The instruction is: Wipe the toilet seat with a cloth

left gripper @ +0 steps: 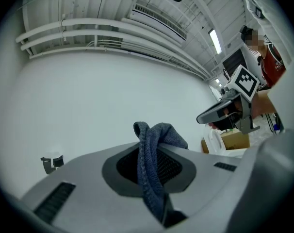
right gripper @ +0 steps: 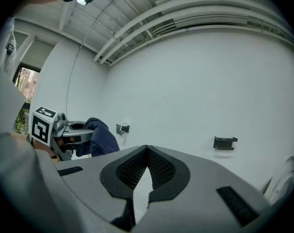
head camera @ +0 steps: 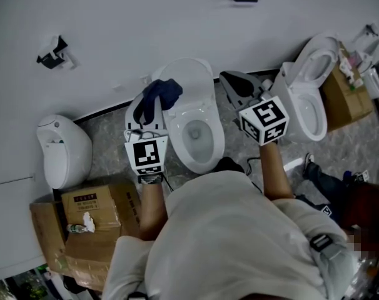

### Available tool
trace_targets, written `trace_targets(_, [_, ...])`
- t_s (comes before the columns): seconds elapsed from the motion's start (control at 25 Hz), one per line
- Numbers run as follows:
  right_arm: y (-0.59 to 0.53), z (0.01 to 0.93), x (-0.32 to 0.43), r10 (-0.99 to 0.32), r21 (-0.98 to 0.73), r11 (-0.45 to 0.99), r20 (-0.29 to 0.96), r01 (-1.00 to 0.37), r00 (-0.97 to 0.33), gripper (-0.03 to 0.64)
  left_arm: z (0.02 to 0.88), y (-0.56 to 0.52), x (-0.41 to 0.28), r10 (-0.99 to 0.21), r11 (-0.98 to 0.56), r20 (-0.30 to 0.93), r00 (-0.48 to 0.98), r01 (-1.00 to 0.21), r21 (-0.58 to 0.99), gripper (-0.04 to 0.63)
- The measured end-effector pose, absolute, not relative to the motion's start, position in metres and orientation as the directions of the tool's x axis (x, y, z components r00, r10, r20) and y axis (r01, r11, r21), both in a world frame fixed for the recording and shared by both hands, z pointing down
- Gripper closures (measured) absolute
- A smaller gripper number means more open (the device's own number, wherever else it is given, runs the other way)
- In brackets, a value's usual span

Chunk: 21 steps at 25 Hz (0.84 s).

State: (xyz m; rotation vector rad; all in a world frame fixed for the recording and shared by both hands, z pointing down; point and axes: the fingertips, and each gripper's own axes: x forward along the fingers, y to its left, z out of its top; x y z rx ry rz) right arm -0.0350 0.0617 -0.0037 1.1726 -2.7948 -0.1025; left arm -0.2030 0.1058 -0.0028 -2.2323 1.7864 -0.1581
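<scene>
Dark blue cloth (left gripper: 154,178) is pinched between the fingers (left gripper: 89,183) of the left gripper (head camera: 147,110). The fingers are narrow and press on it from both sides. A loop of the cloth stands up past the tips and the rest bunches around them. In the left gripper view only the bare white wall (left gripper: 98,96) shows behind the cloth.

In the head view the cloth covers the left rear edge of the middle toilet (head camera: 192,74). Whether it touches the toilet cannot be told from there. The toilet seat (head camera: 177,139) is a white ring around the open bowl. It lies just to the right of the left gripper.

The right gripper (head camera: 234,85) is held to the right of that toilet, well apart from the cloth. Its fingers (right gripper: 200,188) are closed tip to tip with nothing between them. Past them are the wall and a small dark bracket (right gripper: 225,142) fixed to it.

A second toilet (head camera: 308,92) stands further right with its lid up, next to a cardboard box (head camera: 347,99). More boxes (head camera: 89,208) sit on the floor (head camera: 108,142) at the left. The person's white shirt (head camera: 233,236) fills the bottom of the head view.
</scene>
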Motion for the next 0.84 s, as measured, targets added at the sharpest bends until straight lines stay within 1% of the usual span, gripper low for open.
trace_targets(0.84, [0.061,0.010,-0.040,-0.722,0.111,0.692,0.115,-0.714,-0.682,0.591,0.004,0.102,-0.201,-0.963,-0.232,-0.075,0.260,-0.936,-0.264,0.560])
